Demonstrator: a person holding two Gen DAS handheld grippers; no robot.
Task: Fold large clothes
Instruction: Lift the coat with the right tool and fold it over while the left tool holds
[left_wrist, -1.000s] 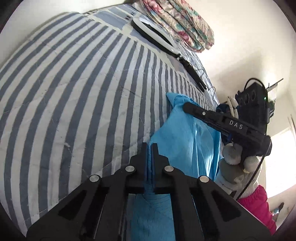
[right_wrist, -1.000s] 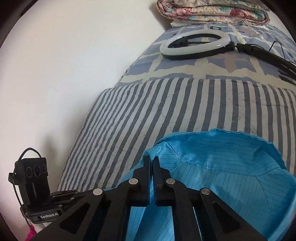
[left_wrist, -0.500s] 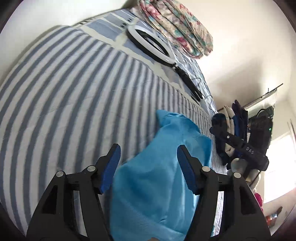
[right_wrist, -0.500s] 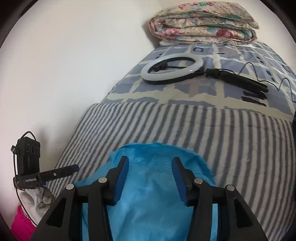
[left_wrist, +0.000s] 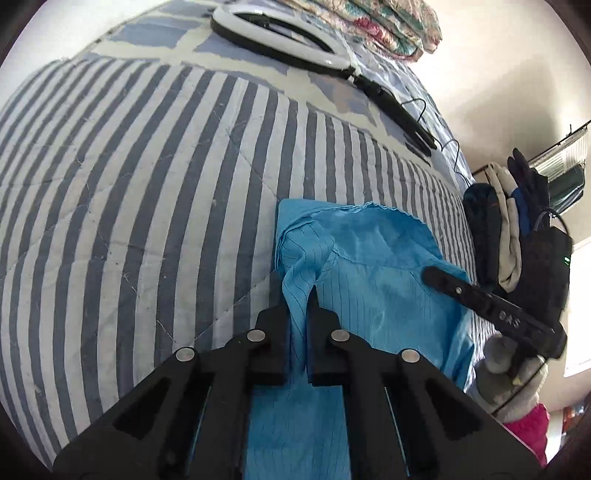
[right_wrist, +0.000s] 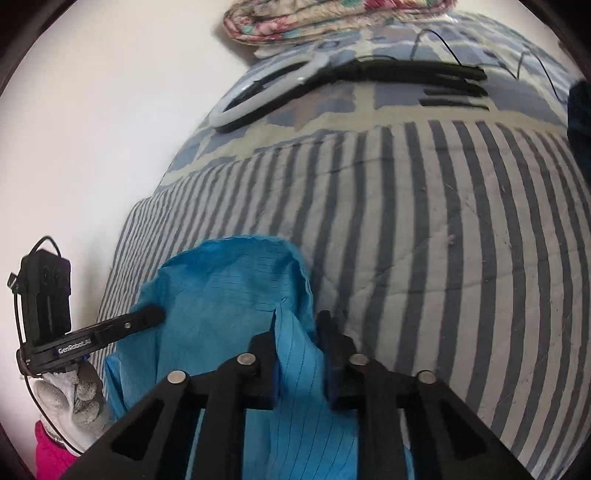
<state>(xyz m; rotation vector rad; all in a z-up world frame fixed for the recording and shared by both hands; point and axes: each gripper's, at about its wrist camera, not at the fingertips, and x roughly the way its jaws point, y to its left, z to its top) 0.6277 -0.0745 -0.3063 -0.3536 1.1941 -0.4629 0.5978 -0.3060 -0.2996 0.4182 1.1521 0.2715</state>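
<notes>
White walls stand behind a big bed (left_wrist: 147, 184) that fills most of both views. It has a quilt with dark and pale stripes, and a patch of blue and cream squares at the far end.

Up at 12 o'clock in both views a folded flowery blanket (right_wrist: 306, 18) sits at the far end of the bed. Just in front of it lies a white ring light (left_wrist: 280, 33) with its black stand (right_wrist: 406, 72) flat on the bed.

Some dark and pale clothes (left_wrist: 513, 218) hang at 3 o'clock in the left view, past the edge of the bed.

The blue garment (left_wrist: 373, 273) is the thing to fold. It lies on the stripes near the close edge of the bed (thin dark lines run across it). In the left view it goes from the middle down to 6 o'clock. In the right view it sits from 8 o'clock down to 6 o'clock.

The left gripper (left_wrist: 297, 317) has pinched a fold of the blue cloth tight. In the right view it pokes in at 8 o'clock, held by a gloved hand (right_wrist: 70, 398).

The right gripper (right_wrist: 297, 332) is closing its jaws, with a bunched fold of the blue cloth between them and touching both pads. In the left view it comes in at 4 o'clock, tip on the cloth
</notes>
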